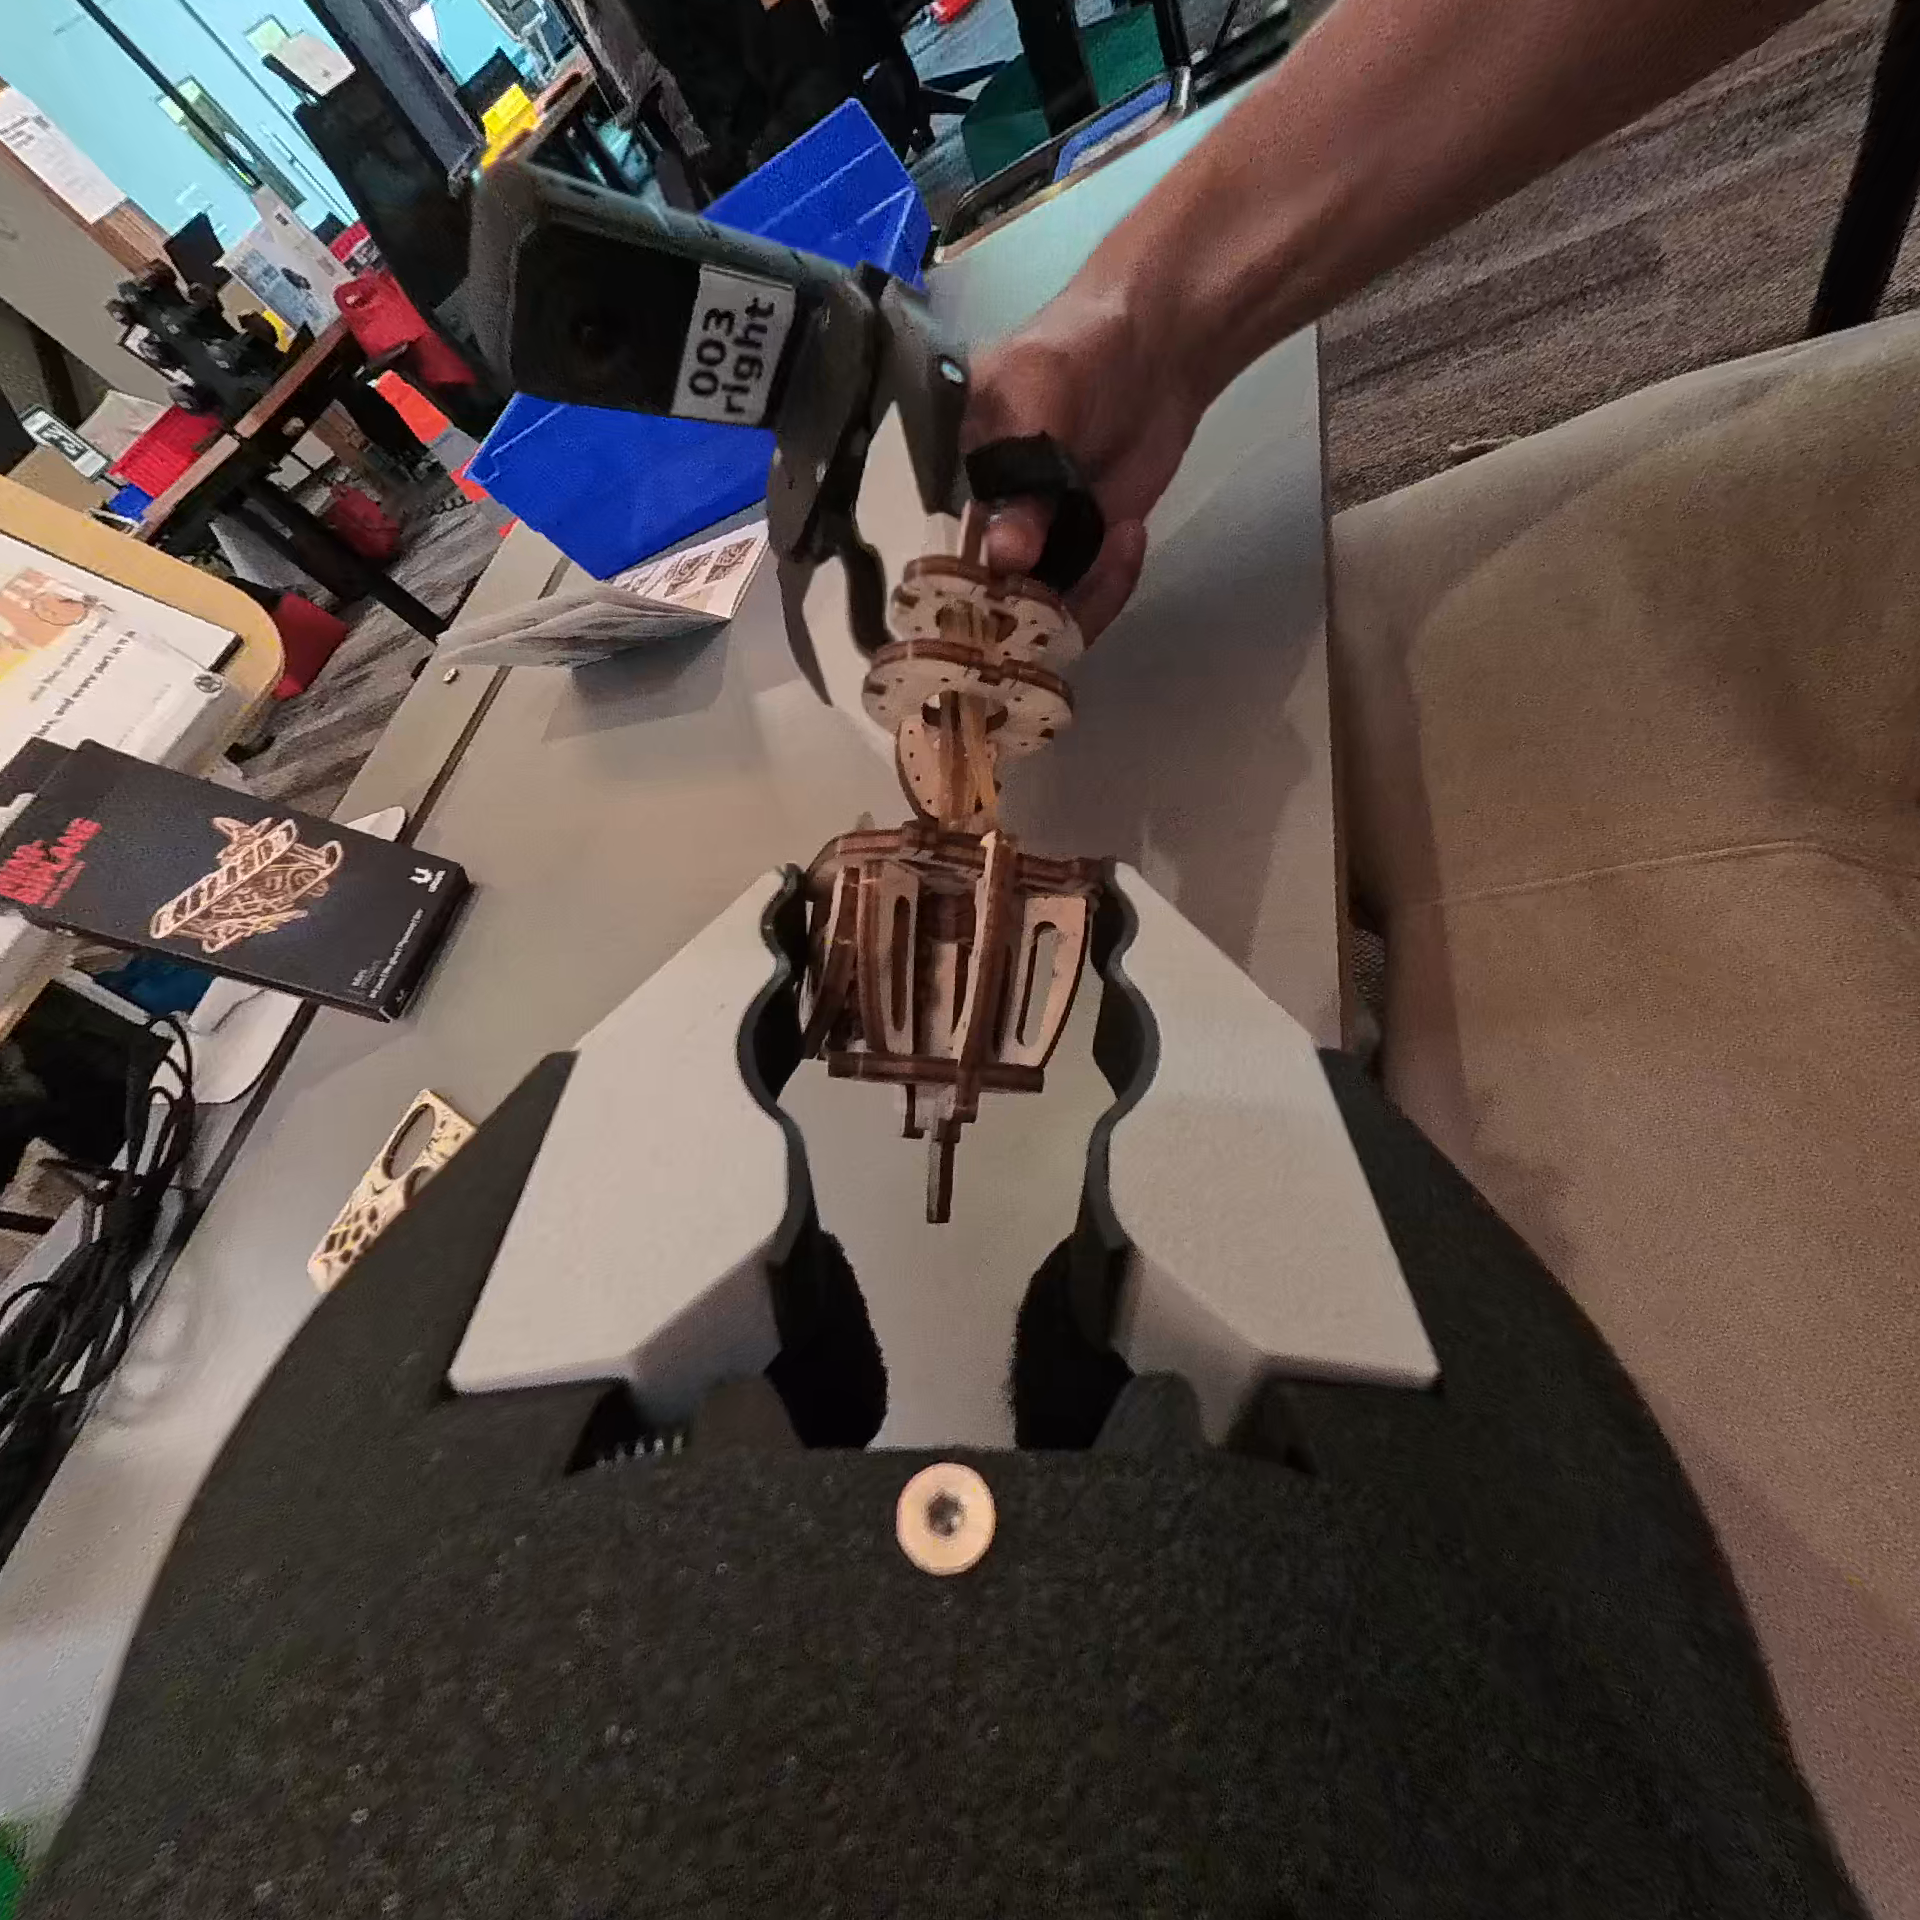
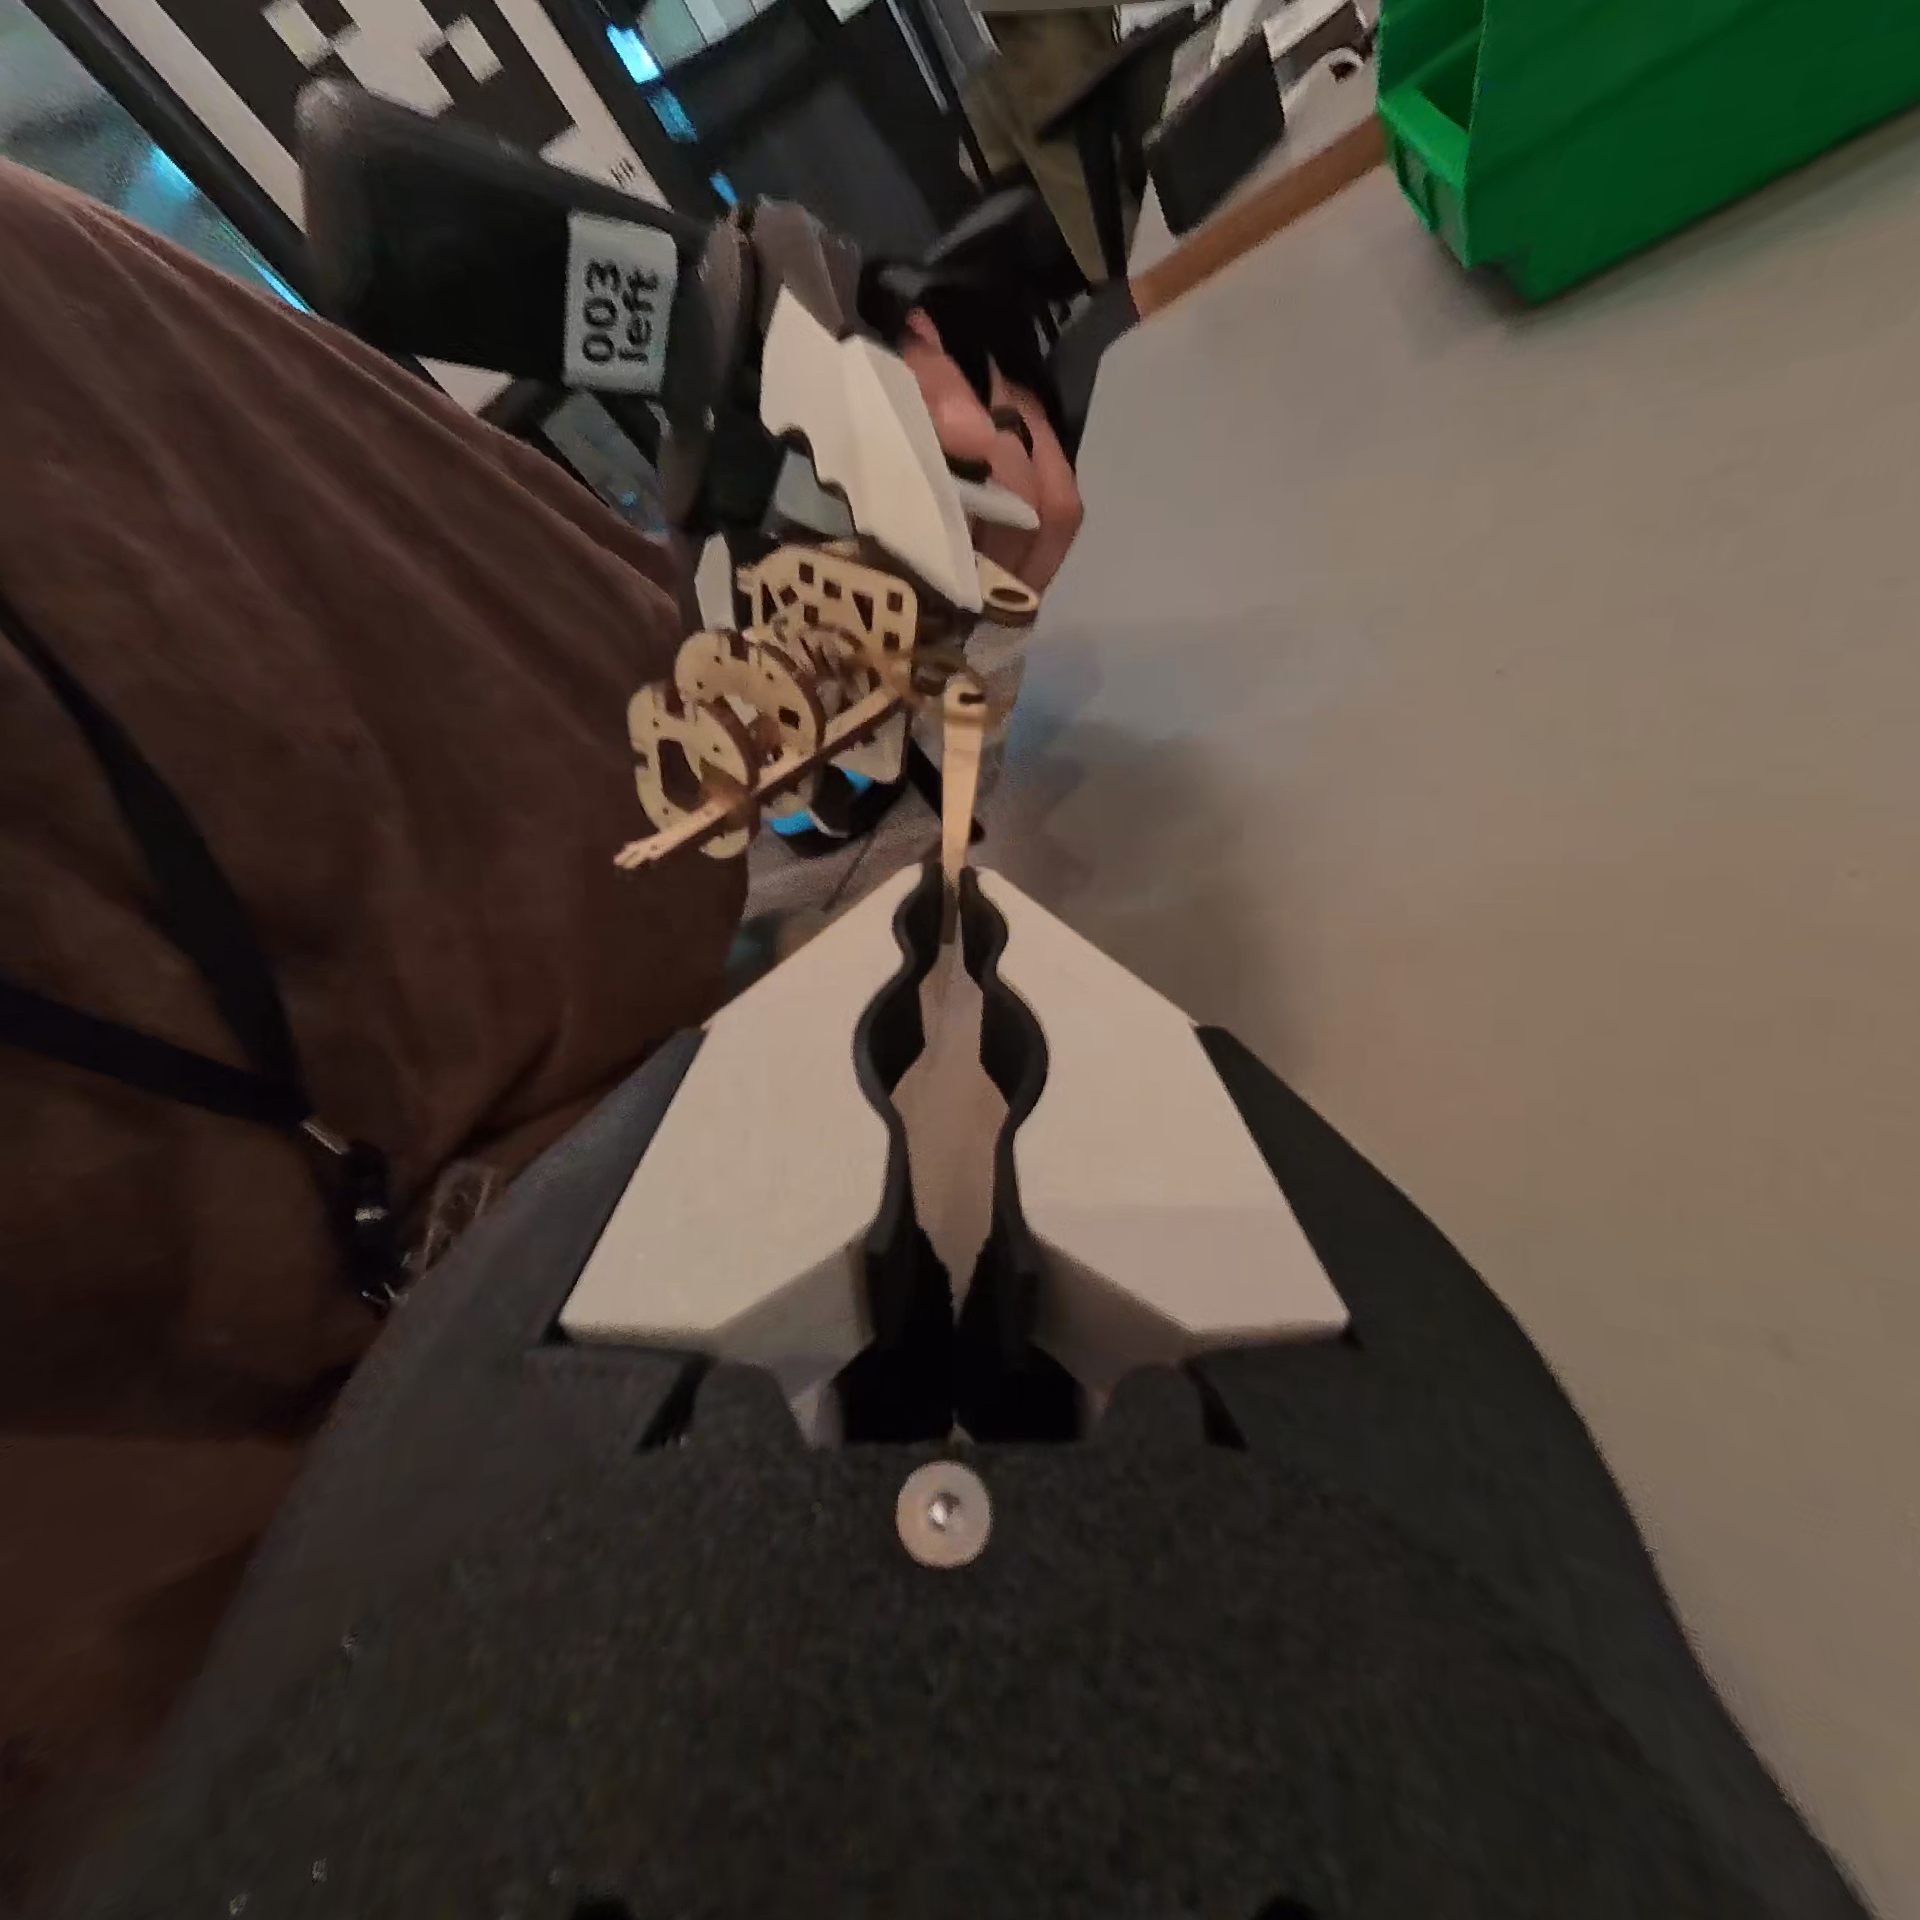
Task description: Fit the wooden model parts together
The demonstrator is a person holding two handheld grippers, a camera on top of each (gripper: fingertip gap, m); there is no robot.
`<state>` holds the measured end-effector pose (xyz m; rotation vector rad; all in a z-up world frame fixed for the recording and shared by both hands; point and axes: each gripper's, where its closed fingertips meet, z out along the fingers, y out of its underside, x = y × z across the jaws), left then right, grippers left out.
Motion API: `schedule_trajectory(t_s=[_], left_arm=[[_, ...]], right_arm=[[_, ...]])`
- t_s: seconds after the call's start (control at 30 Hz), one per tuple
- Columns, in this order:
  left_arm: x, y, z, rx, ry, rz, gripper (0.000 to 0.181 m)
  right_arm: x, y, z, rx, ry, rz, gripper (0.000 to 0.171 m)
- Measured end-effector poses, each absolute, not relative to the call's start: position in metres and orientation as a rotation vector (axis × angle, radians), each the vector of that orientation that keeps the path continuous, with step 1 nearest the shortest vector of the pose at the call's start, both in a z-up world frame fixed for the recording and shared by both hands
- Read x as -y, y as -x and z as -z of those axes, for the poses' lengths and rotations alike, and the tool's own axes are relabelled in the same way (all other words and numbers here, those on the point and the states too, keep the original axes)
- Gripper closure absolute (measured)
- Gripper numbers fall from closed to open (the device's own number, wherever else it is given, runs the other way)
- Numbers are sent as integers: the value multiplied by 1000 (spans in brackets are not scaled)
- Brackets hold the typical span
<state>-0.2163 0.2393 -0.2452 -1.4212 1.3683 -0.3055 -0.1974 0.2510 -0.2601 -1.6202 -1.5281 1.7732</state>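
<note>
In the left wrist view my left gripper [image 1: 945,914] is shut on the barrel-like body of the wooden model [image 1: 940,971], held above the grey table [image 1: 644,790]. A stack of round wooden discs [image 1: 971,665] sticks out from the body's far end. The right gripper [image 1: 831,634] hovers just left of the discs, with a hand on it. In the right wrist view my right gripper [image 2: 945,883] is shut on a thin wooden strip [image 2: 961,769] that hangs from the model [image 2: 821,634]. The left gripper [image 2: 883,488] holds the model from above.
On the table lie a black box with a model picture [image 1: 239,904], a leaflet [image 1: 613,613], a cut-out wooden sheet [image 1: 390,1184] and a blue bin [image 1: 644,468]. Cables [image 1: 73,1299] hang at the left. A beige seat [image 1: 1621,935] is right. A green bin [image 2: 1662,135] stands far right. My left and right fingertips are right by each other.
</note>
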Motion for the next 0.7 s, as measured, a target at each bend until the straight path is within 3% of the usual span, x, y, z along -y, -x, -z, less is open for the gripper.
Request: schedule_trajectory(t_s=[0.27, 0.7], left_arm=[[-241, 217, 250, -1359, 1438, 325, 129], [-250, 225, 250, -1315, 1472, 314, 129]], right_arm=[[-254, 198, 246, 1383, 1550, -1931, 168], [-291, 193, 229, 1588, 1379, -1048, 169]])
